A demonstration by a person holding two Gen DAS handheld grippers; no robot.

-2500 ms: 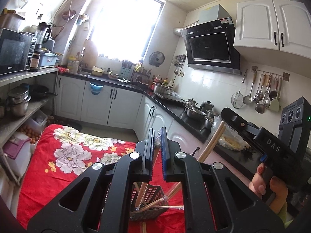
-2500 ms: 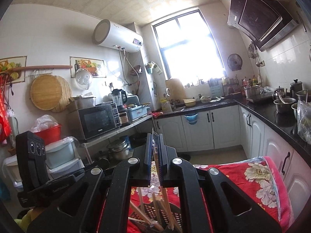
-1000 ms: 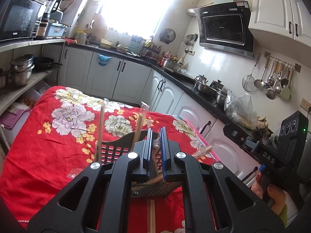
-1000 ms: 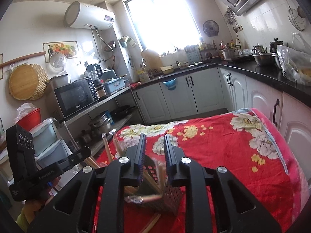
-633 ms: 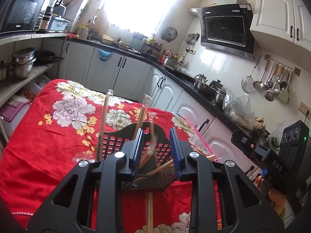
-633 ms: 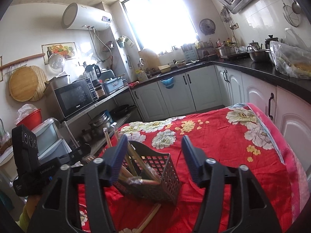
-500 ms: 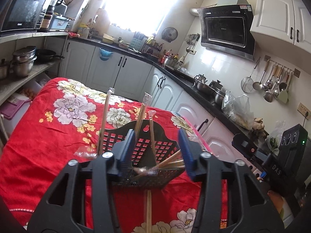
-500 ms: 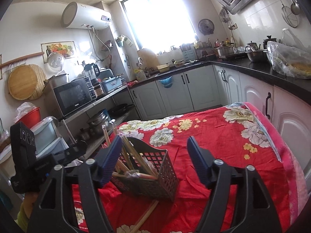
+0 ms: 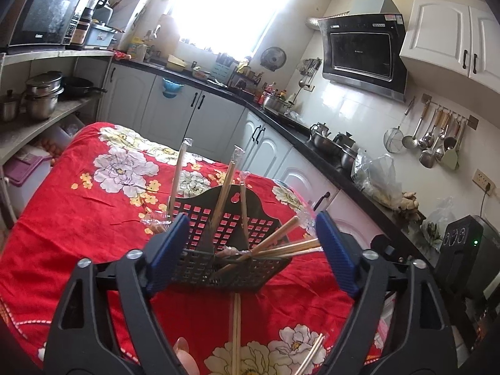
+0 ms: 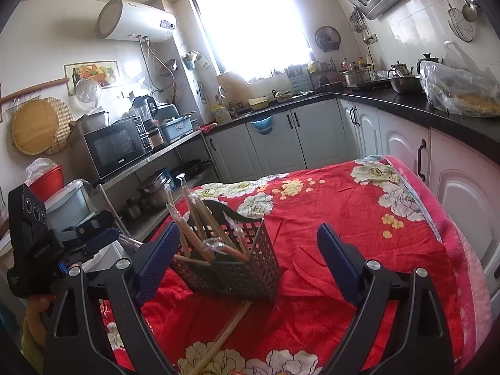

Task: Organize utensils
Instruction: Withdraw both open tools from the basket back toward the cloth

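1. Left tool, right tool: ribbed blue pads, jaws opening wide, gripping nothing.
2. Black perforated plastic basket on the red floral cloth holds plastic-wrapped wooden chopsticks; it stands between the left tool's pads, untouched.

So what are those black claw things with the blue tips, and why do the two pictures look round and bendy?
Those are grabbers a person holds, one in each hand. Each has a small camera looking out along its two fingers, and that lens bends the picture. One picture is from the left gripper, the other from the right gripper. Both are opening right now and hold nothing. On the red flowered cloth stands a black basket with holes, full of wooden chopsticks, some in clear wrappers. More loose chopsticks lie on the cloth in front of the basket. At the left edge of the right picture you can see the other grabber in the person's hand.
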